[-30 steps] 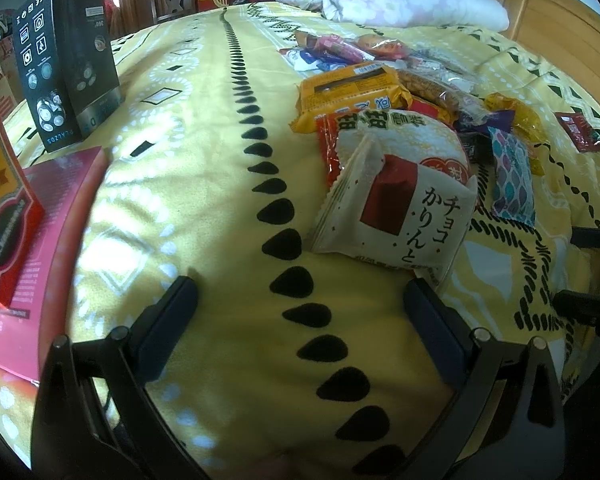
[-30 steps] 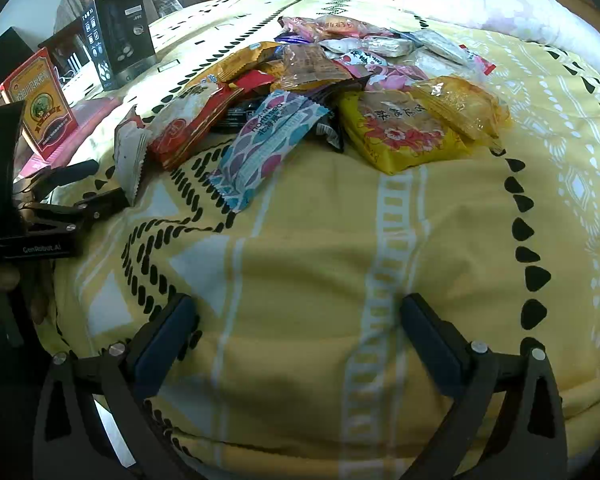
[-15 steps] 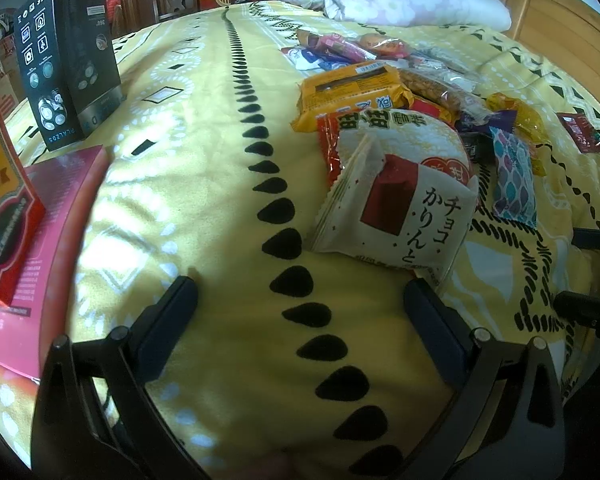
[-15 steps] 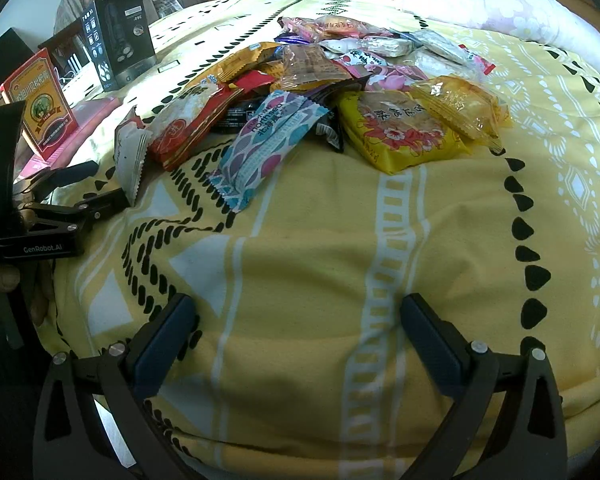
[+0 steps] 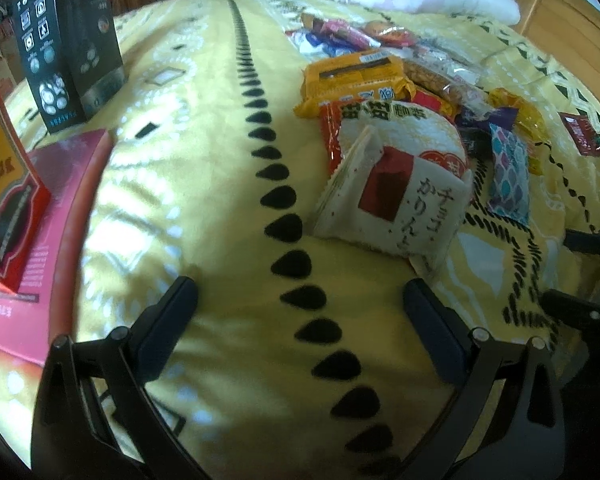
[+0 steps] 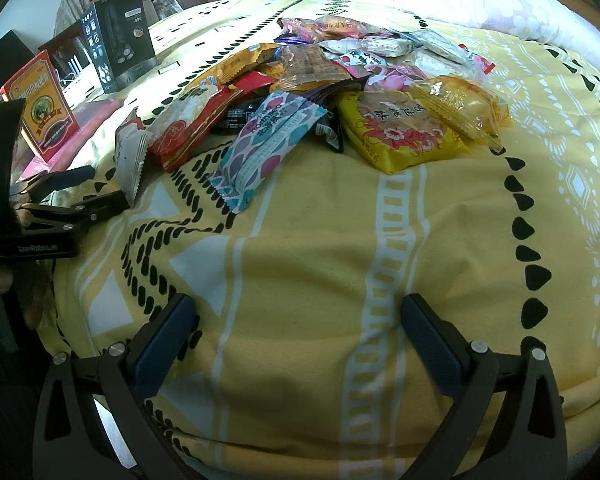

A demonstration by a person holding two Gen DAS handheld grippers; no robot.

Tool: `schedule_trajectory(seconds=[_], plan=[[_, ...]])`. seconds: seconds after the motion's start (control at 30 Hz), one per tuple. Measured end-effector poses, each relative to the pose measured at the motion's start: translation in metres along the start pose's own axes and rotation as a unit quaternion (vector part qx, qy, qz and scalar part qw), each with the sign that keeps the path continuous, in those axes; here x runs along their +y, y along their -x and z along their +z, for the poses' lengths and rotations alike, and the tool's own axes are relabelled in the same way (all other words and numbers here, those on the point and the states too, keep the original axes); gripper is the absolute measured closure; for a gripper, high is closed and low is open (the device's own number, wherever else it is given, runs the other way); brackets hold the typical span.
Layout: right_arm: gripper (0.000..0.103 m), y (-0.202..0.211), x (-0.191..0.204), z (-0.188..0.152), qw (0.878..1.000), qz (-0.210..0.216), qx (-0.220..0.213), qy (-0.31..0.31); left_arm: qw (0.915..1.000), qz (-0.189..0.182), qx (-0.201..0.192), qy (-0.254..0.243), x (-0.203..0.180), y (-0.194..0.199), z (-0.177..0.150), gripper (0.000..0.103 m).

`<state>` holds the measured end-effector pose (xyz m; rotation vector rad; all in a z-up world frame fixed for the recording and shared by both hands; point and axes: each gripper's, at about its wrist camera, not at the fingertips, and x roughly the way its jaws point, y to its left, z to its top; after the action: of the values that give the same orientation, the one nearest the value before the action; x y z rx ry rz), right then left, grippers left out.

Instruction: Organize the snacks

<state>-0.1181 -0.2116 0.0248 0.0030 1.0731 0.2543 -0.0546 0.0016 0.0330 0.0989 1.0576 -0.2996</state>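
A heap of snack packets lies on a yellow patterned bedspread. Nearest my left gripper is a white packet with Japanese print, just ahead and to the right of the open, empty jaws. Behind it lie a red-and-white bag and an orange packet. My right gripper is open and empty over bare bedspread, short of a blue-patterned packet and a yellow flowered packet. The left gripper also shows in the right wrist view, open beside the white packet.
A black box stands upright at the far left, with a pink flat box and a red-orange box nearer. A lone dark red packet lies far right. A pillow and wooden headboard lie beyond.
The left wrist view has shifted slightly and is a little blurred, so the left gripper is moving a bit. The right gripper and the snacks have not moved.
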Motion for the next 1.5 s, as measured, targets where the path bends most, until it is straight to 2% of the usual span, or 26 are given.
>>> schedule_trajectory(seconds=[0.17,0.3,0.4,0.47,0.53,0.63,0.67,0.7,0.73,0.8,0.87,1.03,1.13,1.23,1.4,1.43,1.47,1.5], plan=[[0.000,0.002,-0.002,-0.001,1.000,0.005,-0.002,-0.005,0.9988,-0.038,-0.021,0.023,0.005,0.026,-0.001,0.004],[0.000,0.002,-0.004,-0.001,1.000,0.012,-0.005,-0.010,0.9981,-0.050,-0.034,0.008,-0.006,0.035,0.010,0.004],[0.000,0.003,-0.005,-0.001,1.000,0.018,-0.007,-0.013,0.9974,-0.067,-0.024,-0.006,-0.019,0.027,0.023,0.003],[0.000,0.003,-0.006,-0.001,1.000,0.022,-0.008,-0.016,0.9974,-0.063,-0.027,-0.022,-0.029,0.020,0.028,0.003],[0.000,0.004,-0.008,-0.001,0.999,0.025,-0.009,-0.018,0.9977,-0.052,-0.013,-0.043,-0.036,0.004,0.031,0.003],[0.000,0.004,-0.009,-0.001,0.999,0.031,-0.011,-0.021,0.9986,-0.036,0.001,-0.040,-0.034,-0.014,0.034,0.005],[0.000,0.004,-0.009,-0.002,0.999,0.032,-0.011,-0.022,0.9989,-0.031,-0.001,-0.035,-0.031,-0.018,0.035,0.009],[0.000,0.004,-0.009,-0.001,0.999,0.033,-0.011,-0.023,0.9990,-0.032,0.000,-0.032,-0.030,-0.020,0.036,0.022],[0.000,0.005,-0.009,-0.002,0.999,0.033,-0.011,-0.023,0.9991,-0.032,-0.001,-0.027,-0.028,-0.020,0.037,0.032],[0.000,0.005,-0.010,-0.002,0.999,0.033,-0.011,-0.022,0.9991,-0.039,-0.009,-0.014,-0.024,-0.011,0.039,0.040],[0.000,0.008,-0.011,-0.002,0.999,0.037,-0.018,-0.025,0.9984,-0.050,-0.025,-0.009,-0.021,0.003,0.039,0.042],[0.001,0.022,-0.022,-0.002,0.994,0.071,-0.038,-0.069,0.9970,-0.040,-0.065,-0.014,-0.012,0.041,0.031,0.042],[0.006,0.033,-0.033,0.003,0.980,0.126,-0.066,-0.138,0.9969,-0.028,-0.074,0.001,-0.001,0.055,0.025,0.042],[0.012,0.022,-0.033,0.021,0.969,0.154,-0.064,-0.180,0.9962,-0.026,-0.082,0.007,0.004,0.065,0.024,0.042],[0.015,0.003,-0.016,0.058,0.970,0.136,-0.065,-0.189,0.9953,-0.020,-0.095,0.001,-0.003,0.076,0.028,0.042],[0.019,-0.003,-0.011,0.064,0.972,0.128,-0.062,-0.186,0.9951,-0.021,-0.096,0.002,-0.003,0.076,0.029,0.041],[0.031,-0.006,-0.007,0.067,0.974,0.122,-0.059,-0.182,0.9951,-0.018,-0.097,0.001,-0.004,0.076,0.029,0.041],[0.036,-0.013,0.000,0.071,0.979,0.099,-0.050,-0.171,0.9951,-0.016,-0.097,0.000,-0.005,0.075,0.029,0.041]])
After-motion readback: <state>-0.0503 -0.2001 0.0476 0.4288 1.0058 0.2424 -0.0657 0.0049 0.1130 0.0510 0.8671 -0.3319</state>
